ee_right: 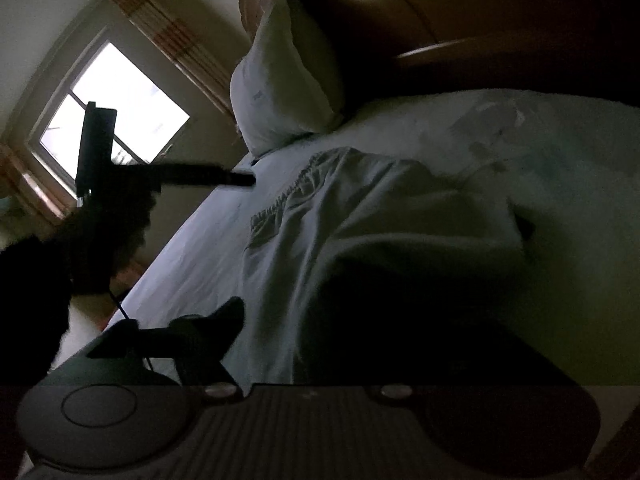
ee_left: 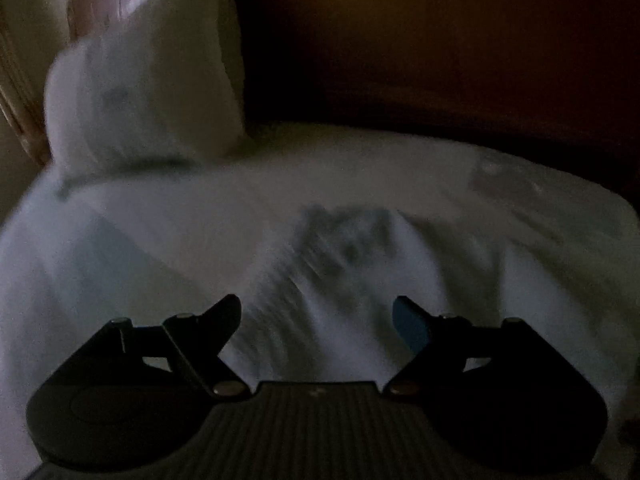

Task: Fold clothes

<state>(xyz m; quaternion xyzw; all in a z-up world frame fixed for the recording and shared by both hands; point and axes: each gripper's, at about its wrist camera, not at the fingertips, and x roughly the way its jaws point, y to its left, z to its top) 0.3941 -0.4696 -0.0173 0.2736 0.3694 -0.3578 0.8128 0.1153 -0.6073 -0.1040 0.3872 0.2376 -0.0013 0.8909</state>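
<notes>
Dim room. A bed (ee_right: 192,264) with white sheet serves as landmark. A white pillow (ee_right: 280,92) stands upright at its head against a dark wooden headboard (ee_right: 500,12). A bright window (ee_right: 128,92) with striped curtains (ee_right: 176,44) lies beyond its side.

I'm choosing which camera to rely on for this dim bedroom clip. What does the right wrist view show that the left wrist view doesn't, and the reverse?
Only the right wrist view shows the window, the left hand-held gripper from outside, and the garment's gathered waistband sharply. Only the left wrist view shows the left hand-held gripper's open fingers hovering over blurred fabric. Both show the pillow, the white bed sheet and the light garment.
</notes>
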